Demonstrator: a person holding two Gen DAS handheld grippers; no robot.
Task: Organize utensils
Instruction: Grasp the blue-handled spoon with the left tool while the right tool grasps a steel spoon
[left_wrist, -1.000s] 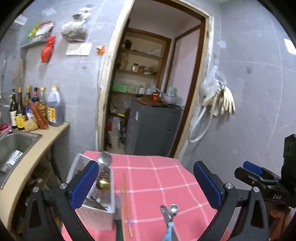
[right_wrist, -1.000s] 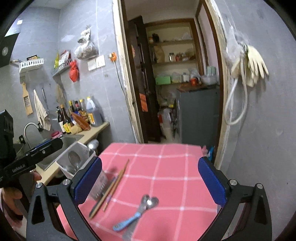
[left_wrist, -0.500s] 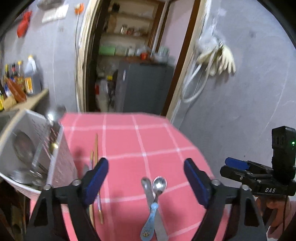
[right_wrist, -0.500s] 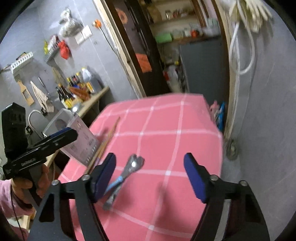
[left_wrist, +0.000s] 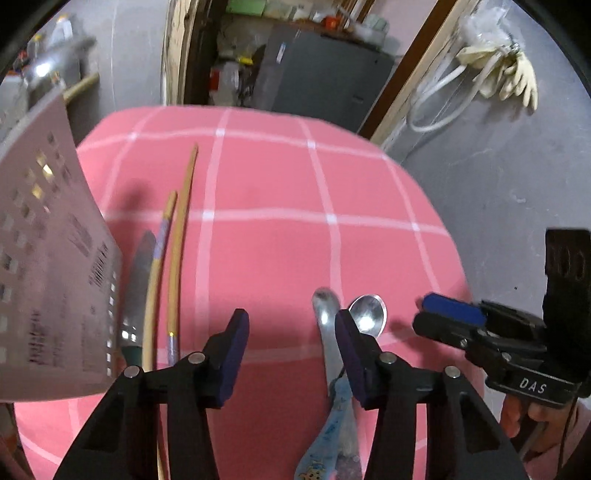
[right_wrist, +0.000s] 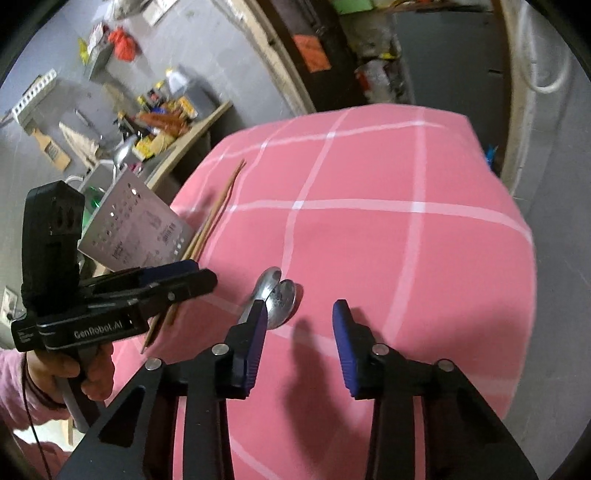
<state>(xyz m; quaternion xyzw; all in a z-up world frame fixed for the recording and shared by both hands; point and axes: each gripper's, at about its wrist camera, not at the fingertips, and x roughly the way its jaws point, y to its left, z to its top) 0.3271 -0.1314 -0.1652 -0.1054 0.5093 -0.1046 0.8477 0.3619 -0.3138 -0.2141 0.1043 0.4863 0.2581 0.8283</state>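
Two spoons side by side on pink checked tablecloth: plain steel spoon and steel spoon with pale blue patterned handle, bowls pointing away. Left gripper low over cloth, blue pads partly apart, jaws just been closing, only bare cloth between them; right-hand pad in front of both spoons, hiding part of them. Right gripper likewise half-closed and just been closing, nothing between pads; spoon bowls just beside left-hand pad, outside the gap. Further left on cloth: two long wooden chopsticks, one with purple band, and steel knife with dark green handle against perforated white plastic utensil basket. Knife and blue handle visible only from left wrist; from right wrist alone, spoon bowl rising over basket rim, cluttered counter, pink-sleeved hand on left gripper's handle.
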